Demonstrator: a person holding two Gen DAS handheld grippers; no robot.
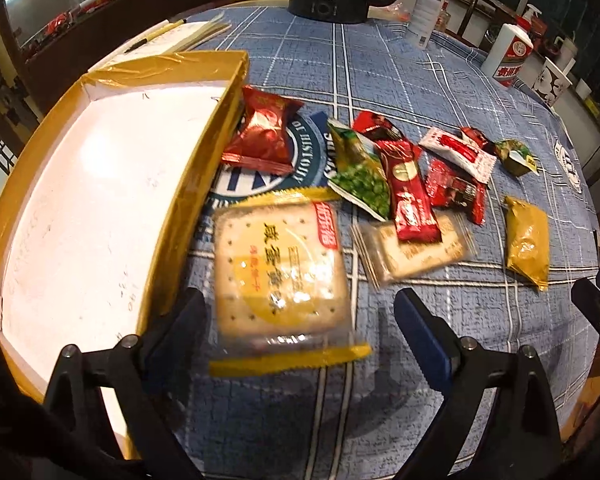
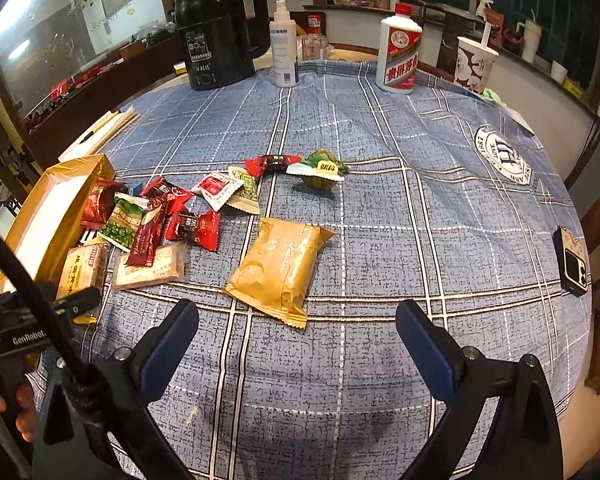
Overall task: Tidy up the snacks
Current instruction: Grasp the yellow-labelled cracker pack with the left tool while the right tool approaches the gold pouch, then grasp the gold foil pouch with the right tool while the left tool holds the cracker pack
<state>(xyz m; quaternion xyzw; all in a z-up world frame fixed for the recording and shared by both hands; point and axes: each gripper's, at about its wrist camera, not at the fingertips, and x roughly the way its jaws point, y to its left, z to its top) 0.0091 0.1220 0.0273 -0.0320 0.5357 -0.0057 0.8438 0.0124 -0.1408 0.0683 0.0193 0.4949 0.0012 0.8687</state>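
Note:
A shallow yellow box [image 1: 204, 136] with a bare white floor lies at the table's left; it also shows in the right wrist view [image 2: 56, 216]. Several snack packets lie beside it. My left gripper [image 1: 296, 320] is open, its fingers either side of a square cracker packet [image 1: 280, 276] on the cloth. A red packet [image 1: 262, 132] leans on the box wall. A green pea packet [image 1: 360, 176], red stick packets [image 1: 408, 196] and a clear cracker packet [image 1: 416, 252] lie beyond. My right gripper [image 2: 298, 336] is open and empty, just short of a gold packet [image 2: 280, 268].
Blue plaid tablecloth [image 2: 420, 240]. At the far edge stand a black kettle [image 2: 220, 36], a white spray bottle [image 2: 284, 48], a white liquor bottle [image 2: 400, 52] and a paper cup [image 2: 474, 64]. A phone [image 2: 572, 260] lies at the right edge. Papers [image 1: 180, 36] lie behind the box.

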